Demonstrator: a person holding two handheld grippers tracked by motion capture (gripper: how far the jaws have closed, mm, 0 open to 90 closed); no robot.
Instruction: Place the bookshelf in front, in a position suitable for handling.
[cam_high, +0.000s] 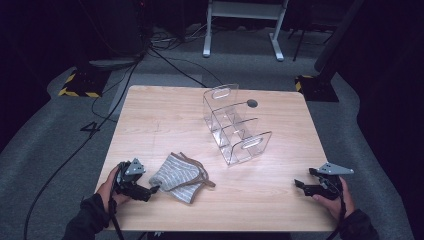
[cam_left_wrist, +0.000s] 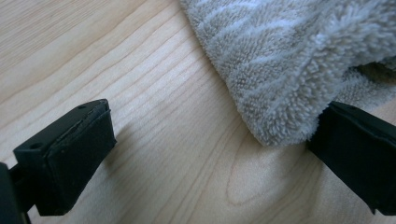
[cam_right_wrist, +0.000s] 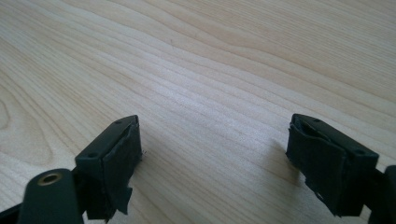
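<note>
Left gripper view: left gripper (cam_left_wrist: 210, 154) wide open, one jaw seemingly touching towel (cam_left_wrist: 289, 60).

Dark sleeves (cam_high: 87, 217); each black claw (cam_high: 154, 189) — square-padded, cable-trailed — carries a grey three-cornered plate (cam_high: 135, 167).

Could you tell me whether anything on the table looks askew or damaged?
Mildly: the grey striped cloth lies rumpled, its brown strap straggling out, and the right gripper has frayed, peeling pads. The clear organiser stands upright.
</note>
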